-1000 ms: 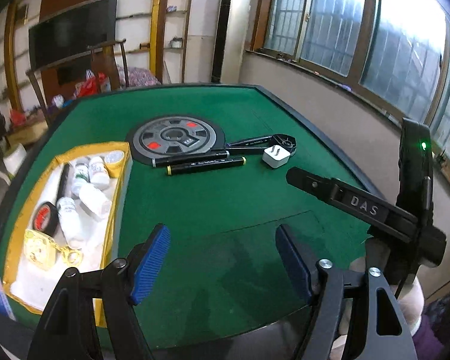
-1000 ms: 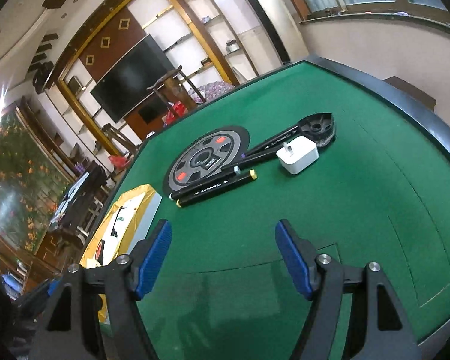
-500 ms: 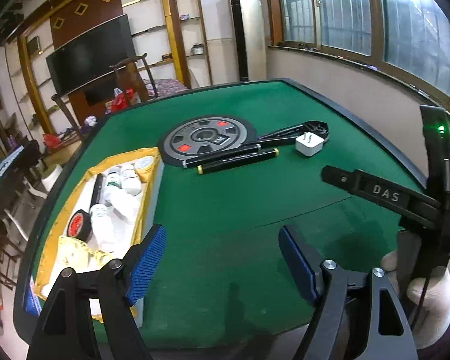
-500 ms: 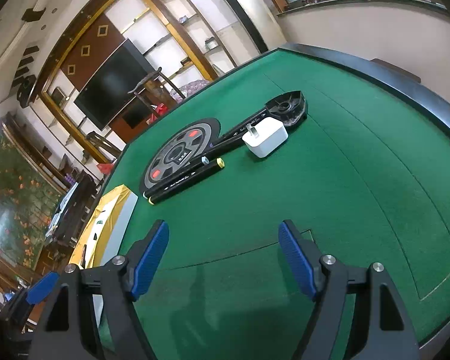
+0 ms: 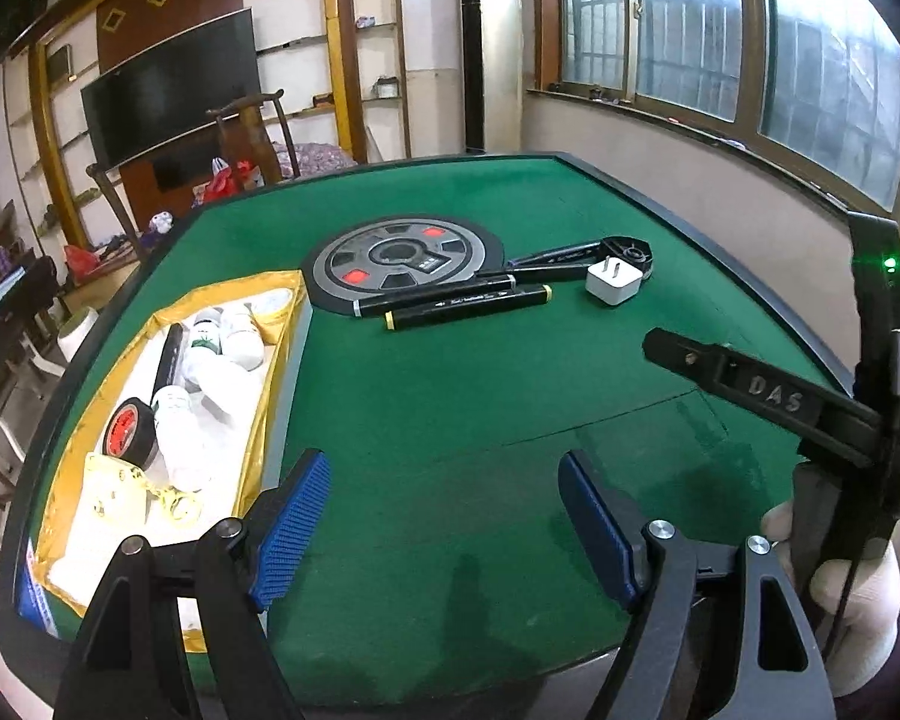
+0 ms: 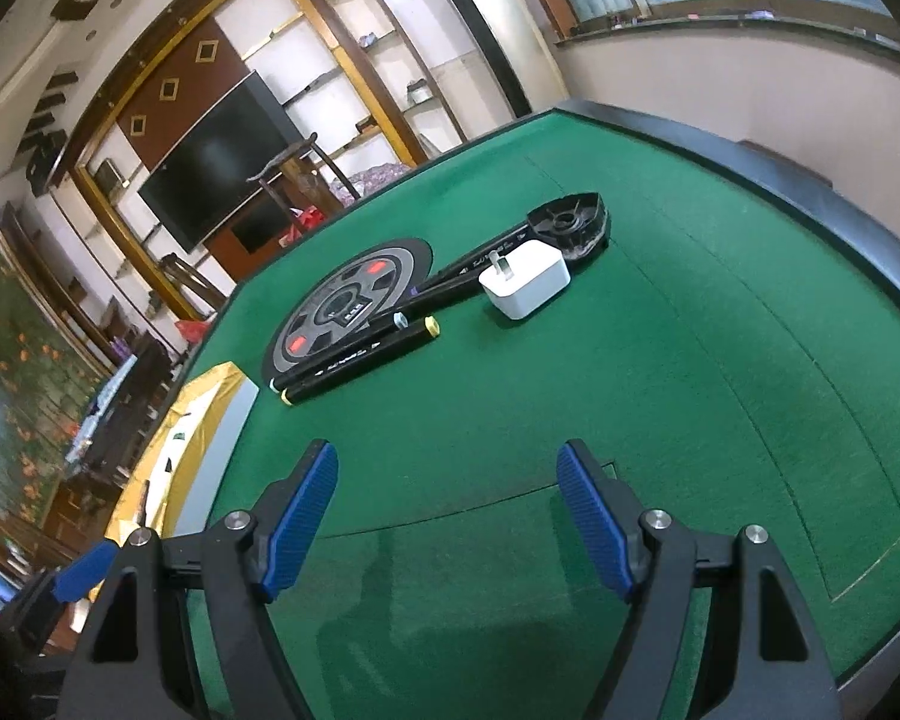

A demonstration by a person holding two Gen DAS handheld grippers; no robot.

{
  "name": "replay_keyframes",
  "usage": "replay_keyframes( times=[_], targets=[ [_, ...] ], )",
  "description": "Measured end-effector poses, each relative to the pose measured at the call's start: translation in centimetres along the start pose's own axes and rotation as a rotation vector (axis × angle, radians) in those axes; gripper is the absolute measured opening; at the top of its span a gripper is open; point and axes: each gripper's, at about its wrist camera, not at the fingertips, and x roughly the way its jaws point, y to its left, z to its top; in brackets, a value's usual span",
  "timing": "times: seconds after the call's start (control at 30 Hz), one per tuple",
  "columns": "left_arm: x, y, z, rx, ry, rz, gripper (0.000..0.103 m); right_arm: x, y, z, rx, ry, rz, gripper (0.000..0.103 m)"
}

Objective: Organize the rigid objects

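The green felt table (image 5: 450, 384) fills the room's middle, its dark rim cut off at the near edge. On its left side sits a yellow-lined box (image 5: 270, 396) already holding white bottles (image 5: 177, 420), a roll of black tape (image 5: 127, 429) and something gold I can't quite make out, so that looks to be where things get sorted. Toward the far middle lies a round grey disc (image 5: 402, 261); touching its near edge are two black markers (image 5: 468, 303) lying side by side, and to their right a white plug adapter (image 5: 613, 283) resting against a black long-handled tool (image 5: 588, 252). These loose pieces seem the ones left to collect. The left gripper (image 5: 444, 531) and the right gripper (image 6: 447, 519) both hover low over bare felt at the near side, jaws spread wide with nothing between them. A gloved hand (image 5: 852, 594) shows partly at the right.
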Motion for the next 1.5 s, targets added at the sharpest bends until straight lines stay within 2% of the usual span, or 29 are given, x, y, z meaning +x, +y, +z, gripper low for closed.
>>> replay_keyframes(
  times=[0.13,0.23,0.27,0.6,0.83,1.5],
  targets=[
    [-1.2,0.2,0.2,0.026,-0.039,0.05,0.082,0.2,0.7,-0.2,-0.037,0.003,-0.027,0.075],
    [-1.8,0.8,0.2,0.025,-0.064,0.106,0.091,0.4,0.5,-0.3,-0.032,0.001,-0.022,0.075],
    [-1.8,1.0,0.1,0.021,-0.069,0.117,0.091,0.4,0.4,-0.3,-0.026,0.002,-0.022,0.075],
    [-0.7,1.3,-0.5,0.011,-0.037,0.142,0.091,0.8,0.3,-0.3,-0.02,0.018,-0.024,0.075],
    [0.1,0.9,-0.7,0.022,-0.011,0.144,0.091,1.0,0.4,-0.4,-0.018,0.029,-0.026,0.075],
    [2.2,0.3,-1.3,0.02,0.075,0.076,0.091,1.3,0.3,-0.4,-0.02,0.043,-0.017,0.075]
  ],
)
